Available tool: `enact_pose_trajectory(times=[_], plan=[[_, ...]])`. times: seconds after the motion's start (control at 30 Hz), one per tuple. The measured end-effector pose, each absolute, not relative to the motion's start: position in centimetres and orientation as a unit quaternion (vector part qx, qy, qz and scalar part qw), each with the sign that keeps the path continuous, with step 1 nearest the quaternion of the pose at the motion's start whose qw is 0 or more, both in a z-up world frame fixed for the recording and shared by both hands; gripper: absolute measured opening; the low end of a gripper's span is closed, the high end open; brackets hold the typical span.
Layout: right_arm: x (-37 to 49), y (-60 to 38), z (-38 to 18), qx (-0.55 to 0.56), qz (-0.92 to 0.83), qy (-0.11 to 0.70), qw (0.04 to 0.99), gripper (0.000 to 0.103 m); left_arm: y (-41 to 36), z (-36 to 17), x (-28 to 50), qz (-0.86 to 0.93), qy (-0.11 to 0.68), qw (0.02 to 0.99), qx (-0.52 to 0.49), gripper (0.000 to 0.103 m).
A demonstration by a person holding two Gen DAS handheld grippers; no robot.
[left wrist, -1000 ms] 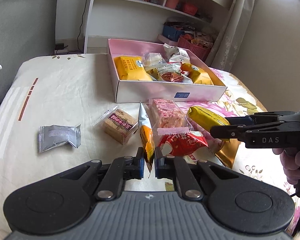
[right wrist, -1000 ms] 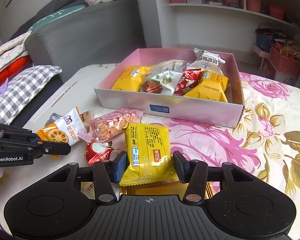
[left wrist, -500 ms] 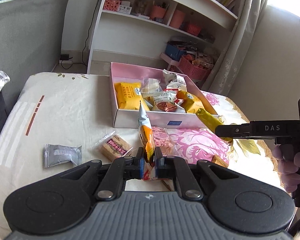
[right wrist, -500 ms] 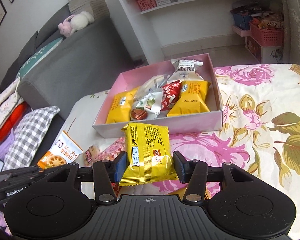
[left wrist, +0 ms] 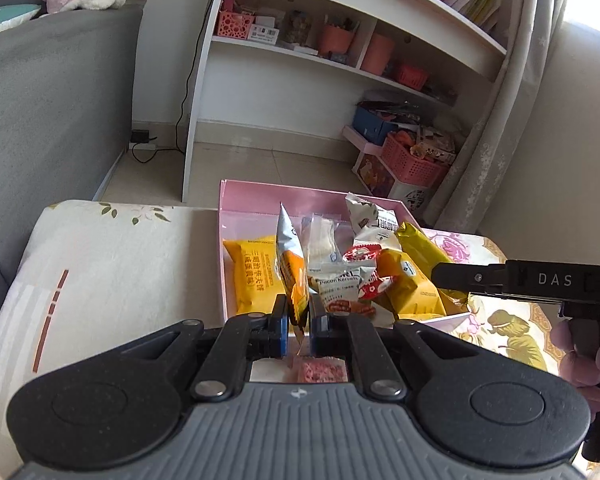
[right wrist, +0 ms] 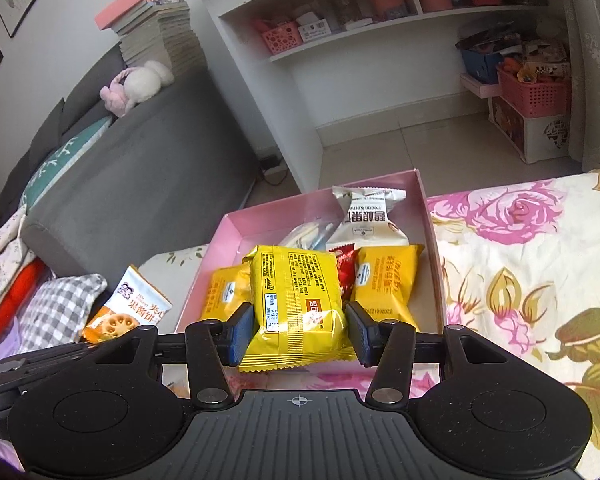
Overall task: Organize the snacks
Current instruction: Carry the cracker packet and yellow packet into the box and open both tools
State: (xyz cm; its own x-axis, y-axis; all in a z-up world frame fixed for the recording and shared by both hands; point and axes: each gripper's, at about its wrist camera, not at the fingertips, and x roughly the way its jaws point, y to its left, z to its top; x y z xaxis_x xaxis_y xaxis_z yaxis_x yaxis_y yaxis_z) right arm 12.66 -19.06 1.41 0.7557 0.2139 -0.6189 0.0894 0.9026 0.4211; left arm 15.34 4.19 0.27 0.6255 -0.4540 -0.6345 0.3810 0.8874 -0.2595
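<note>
My left gripper is shut on an orange-and-white biscuit packet, held edge-on above the near wall of the pink box. The packet also shows in the right wrist view. My right gripper is shut on a yellow snack packet, held above the pink box; in the left wrist view this packet hangs over the box's right side. Several snack packets lie in the box.
A pink snack lies on the cloth under my left gripper. A grey sofa stands to the left and white shelves behind the box. A pink basket sits on the floor.
Both grippers have lifted and moved forward with their packets, from the table in front of the box to over the box.
</note>
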Motion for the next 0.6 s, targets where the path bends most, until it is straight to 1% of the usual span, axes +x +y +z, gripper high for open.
enact_pose_trajectory(times=[0.6], plan=[[20.7,-19.8,-1.5,0.225,0.028,0.342,0.912,0.049,-0.6,-2.2,22.3,-0.209,0.369,0.906,0.01,0.009]])
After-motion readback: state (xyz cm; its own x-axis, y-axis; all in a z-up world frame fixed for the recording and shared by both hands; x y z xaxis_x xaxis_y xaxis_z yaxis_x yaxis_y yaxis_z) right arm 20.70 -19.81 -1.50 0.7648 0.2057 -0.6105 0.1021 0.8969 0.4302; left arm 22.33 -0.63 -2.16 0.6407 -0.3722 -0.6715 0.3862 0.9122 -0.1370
